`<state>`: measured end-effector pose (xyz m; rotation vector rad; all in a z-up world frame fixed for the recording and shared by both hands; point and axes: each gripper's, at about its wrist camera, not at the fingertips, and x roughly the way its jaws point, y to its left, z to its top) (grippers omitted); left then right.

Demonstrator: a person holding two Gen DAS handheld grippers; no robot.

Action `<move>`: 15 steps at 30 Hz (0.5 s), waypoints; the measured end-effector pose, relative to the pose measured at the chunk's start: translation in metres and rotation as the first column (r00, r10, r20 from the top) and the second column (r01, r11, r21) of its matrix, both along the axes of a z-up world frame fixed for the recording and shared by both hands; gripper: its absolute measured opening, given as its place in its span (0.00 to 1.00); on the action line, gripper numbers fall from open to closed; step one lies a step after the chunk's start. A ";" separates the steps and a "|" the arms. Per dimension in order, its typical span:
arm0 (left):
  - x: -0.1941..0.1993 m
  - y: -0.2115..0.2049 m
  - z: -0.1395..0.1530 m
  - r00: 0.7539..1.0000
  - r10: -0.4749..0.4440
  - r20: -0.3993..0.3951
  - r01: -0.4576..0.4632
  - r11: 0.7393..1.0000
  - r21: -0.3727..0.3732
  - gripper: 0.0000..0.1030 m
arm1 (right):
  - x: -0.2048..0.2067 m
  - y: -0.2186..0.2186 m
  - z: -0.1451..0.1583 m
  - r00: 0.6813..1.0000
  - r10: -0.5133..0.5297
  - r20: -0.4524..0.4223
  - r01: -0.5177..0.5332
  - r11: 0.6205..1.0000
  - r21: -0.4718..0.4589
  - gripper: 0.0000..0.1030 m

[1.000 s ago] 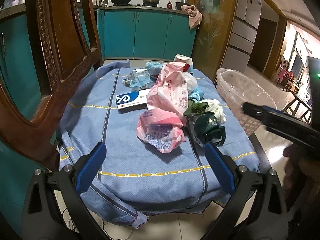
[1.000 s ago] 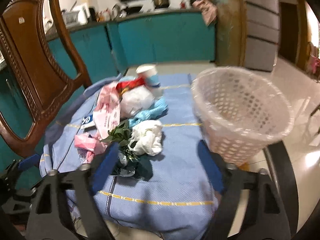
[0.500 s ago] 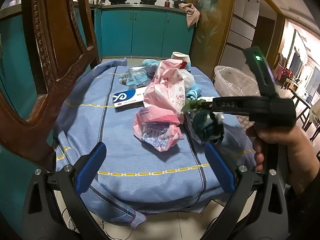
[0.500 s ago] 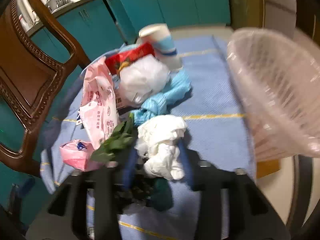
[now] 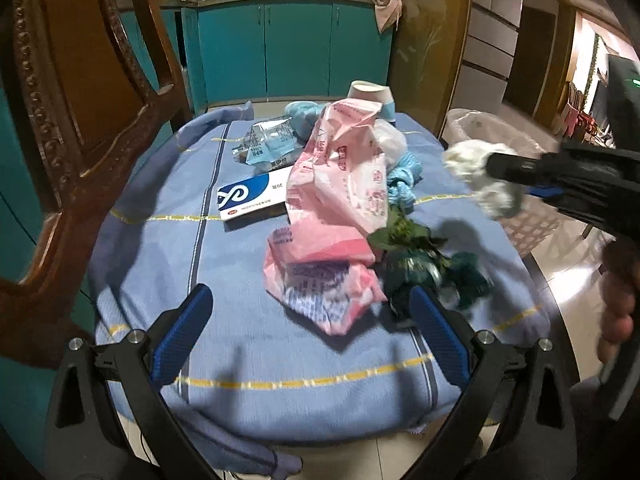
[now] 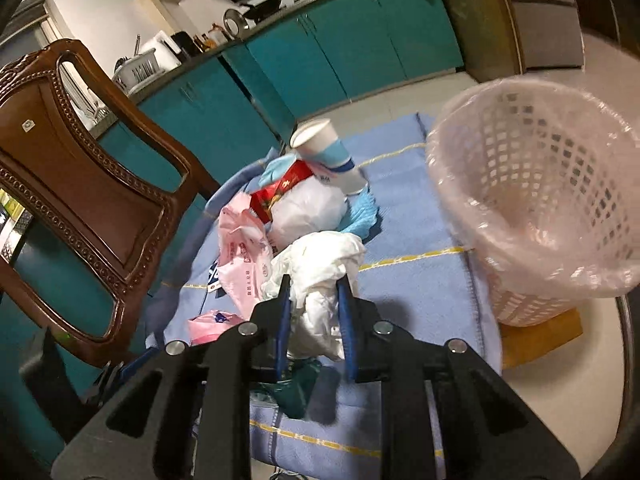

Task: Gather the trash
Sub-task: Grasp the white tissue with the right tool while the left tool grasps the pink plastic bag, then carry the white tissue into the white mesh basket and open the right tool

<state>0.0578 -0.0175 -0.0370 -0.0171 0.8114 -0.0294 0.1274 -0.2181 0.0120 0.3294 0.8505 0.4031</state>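
My right gripper (image 6: 314, 294) is shut on a crumpled white tissue wad (image 6: 320, 264) and holds it above the blue-clothed table (image 6: 404, 280), left of the lined pink basket (image 6: 540, 200). In the left wrist view the wad (image 5: 480, 176) hangs in the air at the right. My left gripper (image 5: 310, 330) is open and empty, low at the table's near edge. Before it lie pink plastic bags (image 5: 324, 276), dark green wrapping with leaves (image 5: 420, 264), a blue and white box (image 5: 252, 196) and a paper cup (image 5: 370, 96).
A carved wooden chair (image 5: 68, 140) stands close on the left. Teal kitchen cabinets (image 5: 280, 44) are behind the table. The basket stands on a wooden block (image 6: 540, 330) beside the table's right edge. More wrappers, a white bag (image 6: 308, 212) and a red packet (image 6: 280, 192) are piled mid-table.
My right gripper closed on the white tissue wad and lifted it off the pile, moving up and right toward the basket. The left gripper stayed open and nearly still.
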 end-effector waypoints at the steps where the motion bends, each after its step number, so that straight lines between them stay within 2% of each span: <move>1: 0.005 0.001 -0.001 1.000 0.007 -0.005 -0.007 1.000 -0.011 0.95 | -0.003 -0.001 0.003 1.000 0.002 0.012 -0.002 1.000 -0.010 0.22; 3: 0.016 0.003 -0.005 1.000 0.019 -0.024 -0.020 0.999 -0.038 0.95 | -0.004 0.000 0.006 1.000 0.004 0.022 -0.003 1.000 -0.019 0.22; 6: 0.030 0.003 -0.015 0.997 0.028 -0.065 -0.031 0.998 -0.055 0.85 | -0.003 0.006 0.003 1.000 0.021 0.020 -0.020 0.999 -0.031 0.22; 8: 0.038 0.006 -0.021 0.995 0.027 -0.098 -0.036 0.994 -0.098 0.74 | -0.004 0.009 0.003 0.999 0.036 0.020 -0.035 0.999 -0.038 0.22; 10: 0.044 0.010 -0.027 0.990 0.017 -0.139 -0.039 0.987 -0.158 0.56 | -0.006 0.014 0.004 0.998 0.052 0.032 -0.050 0.997 -0.057 0.22; 13: 0.038 0.018 -0.020 0.995 0.029 -0.098 -0.049 0.977 -0.207 0.53 | -0.014 0.020 0.008 0.995 0.071 0.064 -0.064 0.993 -0.102 0.22; 15: 0.027 0.022 -0.004 0.999 0.039 -0.027 -0.044 0.974 -0.223 0.52 | -0.020 0.022 0.010 0.993 0.085 0.085 -0.074 0.990 -0.124 0.22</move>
